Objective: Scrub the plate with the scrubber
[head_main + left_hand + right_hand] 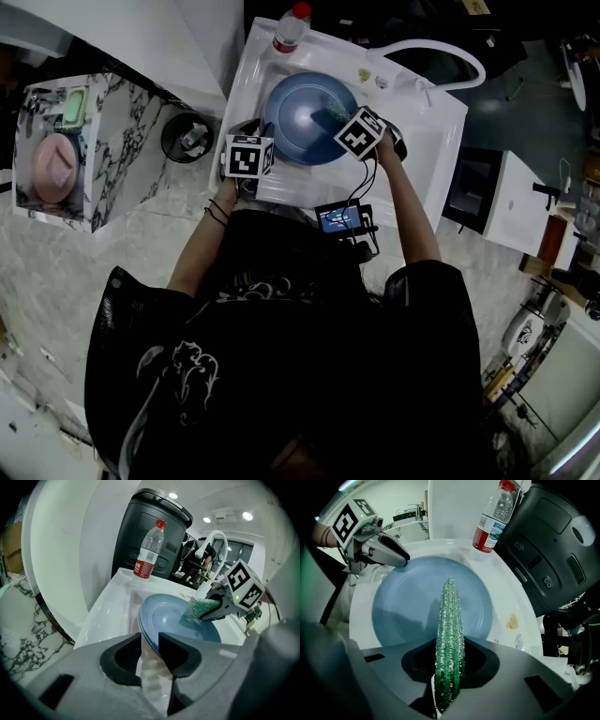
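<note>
Left gripper (150, 646) clamped on the near rim of the round blue ceramic plate (408, 606), steadying it in the white sink (433, 127). Right gripper (450, 677) pinches the glittery green scrubber pad (450, 630) edge-on. Scrubbing looks mid-way, though no suds show. Only the left gripper view shows the pad meeting the plate's face.

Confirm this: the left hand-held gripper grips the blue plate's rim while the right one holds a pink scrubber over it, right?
Wrong colour: the scrubber is green, as the right gripper view shows. The left hand-held gripper does grip the blue plate by its rim.
</note>
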Action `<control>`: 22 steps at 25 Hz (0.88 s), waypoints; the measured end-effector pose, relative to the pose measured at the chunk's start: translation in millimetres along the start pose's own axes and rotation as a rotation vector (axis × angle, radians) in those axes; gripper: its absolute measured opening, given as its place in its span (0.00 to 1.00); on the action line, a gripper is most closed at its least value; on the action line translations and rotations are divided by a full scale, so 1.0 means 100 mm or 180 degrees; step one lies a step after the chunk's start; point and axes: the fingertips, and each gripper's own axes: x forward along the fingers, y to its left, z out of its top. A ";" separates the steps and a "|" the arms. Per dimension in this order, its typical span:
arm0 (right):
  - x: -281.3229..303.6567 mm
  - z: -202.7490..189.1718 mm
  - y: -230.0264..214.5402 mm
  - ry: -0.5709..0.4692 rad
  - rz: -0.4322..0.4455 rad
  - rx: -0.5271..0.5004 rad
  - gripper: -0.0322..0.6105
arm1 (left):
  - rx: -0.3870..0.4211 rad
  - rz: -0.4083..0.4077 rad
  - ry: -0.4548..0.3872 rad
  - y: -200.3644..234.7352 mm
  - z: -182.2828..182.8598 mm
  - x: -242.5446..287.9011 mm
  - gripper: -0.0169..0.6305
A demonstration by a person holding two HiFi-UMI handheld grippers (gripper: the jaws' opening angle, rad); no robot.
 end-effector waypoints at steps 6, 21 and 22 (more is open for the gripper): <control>-0.10 -0.04 0.46 0.0041 0.0488 -0.0130 0.19 | 0.0064 0.0086 -0.0074 0.00 0.00 0.00 0.21; -0.25 0.36 1.28 -0.0215 0.0860 -0.0601 0.19 | 0.0118 0.0262 -0.0154 -0.02 0.01 -0.01 0.21; -0.25 0.39 1.30 -0.0237 0.0854 -0.0605 0.19 | 0.0105 0.0264 -0.0146 -0.02 0.01 0.00 0.21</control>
